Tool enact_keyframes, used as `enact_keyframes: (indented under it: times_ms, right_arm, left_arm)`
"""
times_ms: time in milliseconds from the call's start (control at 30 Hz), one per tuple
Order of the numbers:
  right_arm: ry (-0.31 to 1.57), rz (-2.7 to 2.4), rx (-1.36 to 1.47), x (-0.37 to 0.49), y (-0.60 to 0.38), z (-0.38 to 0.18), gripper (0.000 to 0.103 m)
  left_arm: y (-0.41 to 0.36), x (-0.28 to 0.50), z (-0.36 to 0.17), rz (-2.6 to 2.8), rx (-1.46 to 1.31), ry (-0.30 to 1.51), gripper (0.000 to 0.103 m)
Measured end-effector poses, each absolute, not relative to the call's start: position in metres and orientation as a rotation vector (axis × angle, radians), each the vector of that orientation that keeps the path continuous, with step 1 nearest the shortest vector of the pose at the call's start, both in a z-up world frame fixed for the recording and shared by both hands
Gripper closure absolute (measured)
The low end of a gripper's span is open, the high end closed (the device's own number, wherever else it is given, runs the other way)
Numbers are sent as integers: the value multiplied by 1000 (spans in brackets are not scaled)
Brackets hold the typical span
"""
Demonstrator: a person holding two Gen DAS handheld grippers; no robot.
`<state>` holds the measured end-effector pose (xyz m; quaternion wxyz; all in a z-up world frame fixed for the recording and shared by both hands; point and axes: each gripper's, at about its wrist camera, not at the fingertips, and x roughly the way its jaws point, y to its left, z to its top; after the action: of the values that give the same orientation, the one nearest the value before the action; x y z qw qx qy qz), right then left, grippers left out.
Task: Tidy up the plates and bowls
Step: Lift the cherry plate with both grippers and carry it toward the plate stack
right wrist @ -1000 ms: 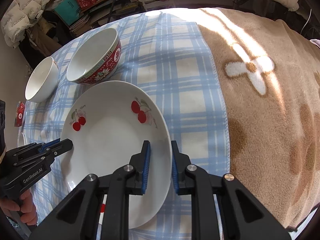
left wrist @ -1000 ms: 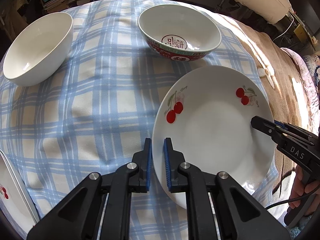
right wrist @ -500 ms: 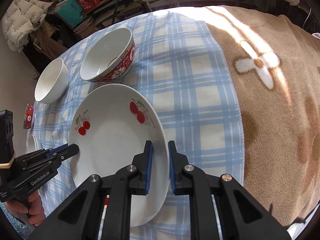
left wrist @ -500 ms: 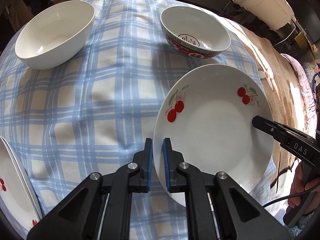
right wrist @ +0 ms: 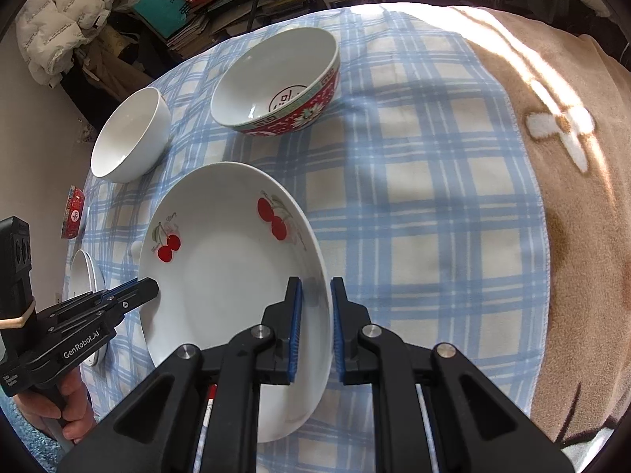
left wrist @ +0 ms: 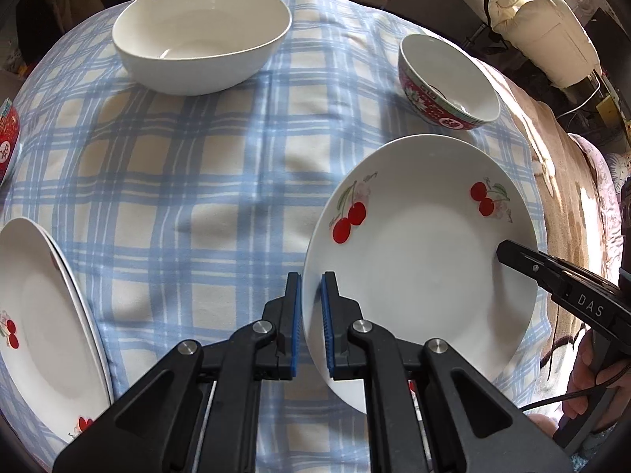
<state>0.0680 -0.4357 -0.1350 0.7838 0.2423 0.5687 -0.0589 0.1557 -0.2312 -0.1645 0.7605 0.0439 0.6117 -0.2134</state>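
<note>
1. I've got the plate [left wrist: 426, 260] pinched on two opposite sides. My left gripper [left wrist: 312, 323] is clamped on the rim at bottom centre of the left view, and my right gripper [right wrist: 315, 329] is clamped on the other rim at bottom centre of the right view. Its jaws have just closed in further, with the rim between the pads.

2. Why two grips? My guess is that a wide, shallow plate would tip in a single pinch, so holding both edges keeps it level.

3. The plate sits right of centre in the left view, and it looks to be off the cloth [left wrist: 205, 181].

4. There's a stack [left wrist: 43, 315] of the same cherry plates at the lower left of the left view. That's probably where this one is headed, like with like.

5. The white bowl [left wrist: 201, 35] is at the upper middle and the red bowl [left wrist: 449, 79] at the upper right, well apart on the cloth. Both are upright and not nested. Another red-patterned piece peeks in at the left edge.

6. Readable text: "DAS" on the right gripper's body in the left view, and "GenRobot.AI" on the left gripper's body in the right view. The script by the cherries and the mark in the red bowl are too small to read.
</note>
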Motion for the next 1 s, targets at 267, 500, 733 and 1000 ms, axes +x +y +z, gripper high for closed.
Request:
enact_keyframes:
  times_ms: [267, 500, 733, 1000]
  right_arm:
    - [1235, -74, 533, 79, -402, -134, 88]
    - [1202, -13, 528, 87, -375, -115, 90]
    - [1177, 34, 494, 101, -339, -99, 90]
    - [1147, 101, 463, 113, -285, -86, 90]
  left_arm:
    - [-192, 157, -150, -443, 73, 1308, 93]
    - [-152, 156, -133, -406, 32, 1293, 94]
    - [-109, 152, -115, -359, -23, 1266, 94]
    - [-50, 146, -101, -294, -61, 1237, 94]
